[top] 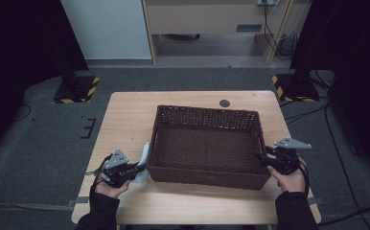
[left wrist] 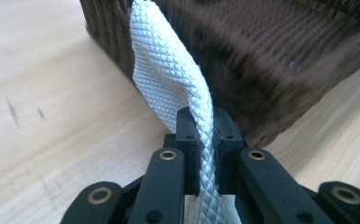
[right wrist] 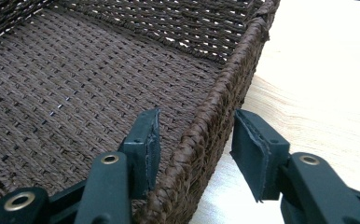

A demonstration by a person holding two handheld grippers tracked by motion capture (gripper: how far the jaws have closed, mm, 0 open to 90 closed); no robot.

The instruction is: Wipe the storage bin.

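Gripping a white textured cloth [left wrist: 169,79] tight in the left gripper [top: 136,169], jaws clamped on its fold, just beside the wicker basket's [top: 207,178] left wall. Straddling the basket's right rim with the right gripper [right wrist: 197,140], jaws standing apart, one inside, one outside, not pressing. Looking like steadying the basket while loading the cloth; next, probably lifting it over the rim and dropping it inside. Working on a pale wooden table [top: 125,115], grey carpet [top: 39,143] and black stands [top: 75,86] behind.
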